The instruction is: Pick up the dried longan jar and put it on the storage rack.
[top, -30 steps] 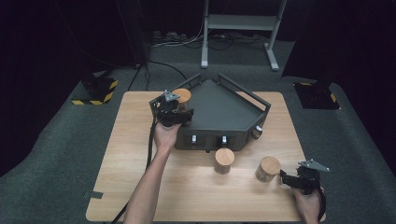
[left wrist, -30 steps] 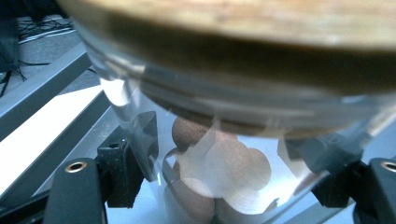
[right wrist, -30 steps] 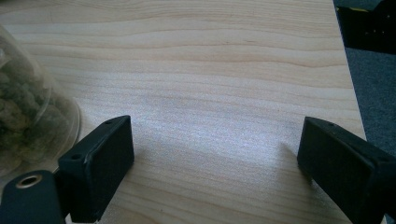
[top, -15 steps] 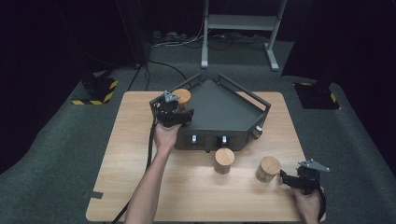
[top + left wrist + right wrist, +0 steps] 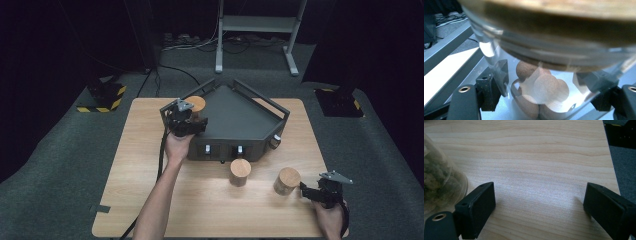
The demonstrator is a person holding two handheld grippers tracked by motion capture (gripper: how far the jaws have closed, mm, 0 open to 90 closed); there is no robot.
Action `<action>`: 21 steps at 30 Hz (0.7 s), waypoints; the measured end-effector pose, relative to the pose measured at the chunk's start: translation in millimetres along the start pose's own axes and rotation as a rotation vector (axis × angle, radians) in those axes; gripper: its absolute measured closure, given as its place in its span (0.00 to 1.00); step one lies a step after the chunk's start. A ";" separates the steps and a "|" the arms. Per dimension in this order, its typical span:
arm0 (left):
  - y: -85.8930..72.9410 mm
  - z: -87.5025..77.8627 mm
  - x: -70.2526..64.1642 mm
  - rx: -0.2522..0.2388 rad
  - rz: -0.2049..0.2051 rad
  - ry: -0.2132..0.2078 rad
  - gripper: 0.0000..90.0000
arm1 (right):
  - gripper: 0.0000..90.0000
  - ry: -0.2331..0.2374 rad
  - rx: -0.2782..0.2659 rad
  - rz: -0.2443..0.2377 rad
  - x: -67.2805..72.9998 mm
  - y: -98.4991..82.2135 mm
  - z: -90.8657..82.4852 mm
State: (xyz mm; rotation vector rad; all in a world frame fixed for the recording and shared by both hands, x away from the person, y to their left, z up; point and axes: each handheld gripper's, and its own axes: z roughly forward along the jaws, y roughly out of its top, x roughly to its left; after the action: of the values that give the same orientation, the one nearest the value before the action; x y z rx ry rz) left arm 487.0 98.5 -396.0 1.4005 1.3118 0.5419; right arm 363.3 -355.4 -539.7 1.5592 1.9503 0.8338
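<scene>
Mostly blurred: jar in left claw, lid cropped overhead.

A light wooden table is standing on grey carpet. Beyond it a pale metal stand is rising into a dark, unlit background, with cables trailing at its foot. Two black bases are sitting on the floor (the left one edged in yellow-black hazard tape, the right one plain). Light is falling mainly on the tabletop.
</scene>
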 end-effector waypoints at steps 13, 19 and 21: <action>-0.6 -5.1 2.9 -0.008 -0.020 -0.009 0.14 | 0.11 0.000 0.000 0.000 0.1 0.0 0.0; -0.3 -11.5 5.5 -0.001 -0.020 -0.010 0.12 | 0.11 -0.001 0.000 0.000 0.1 0.0 0.0; 0.0 -13.7 5.2 -0.004 -0.023 -0.016 0.11 | 0.11 -0.001 0.000 0.000 0.1 0.0 0.0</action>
State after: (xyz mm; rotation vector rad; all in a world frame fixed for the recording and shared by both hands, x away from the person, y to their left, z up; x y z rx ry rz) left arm 476.5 108.5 -393.6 1.3823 1.3117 0.5171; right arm 363.3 -355.3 -539.7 1.5594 1.9499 0.8331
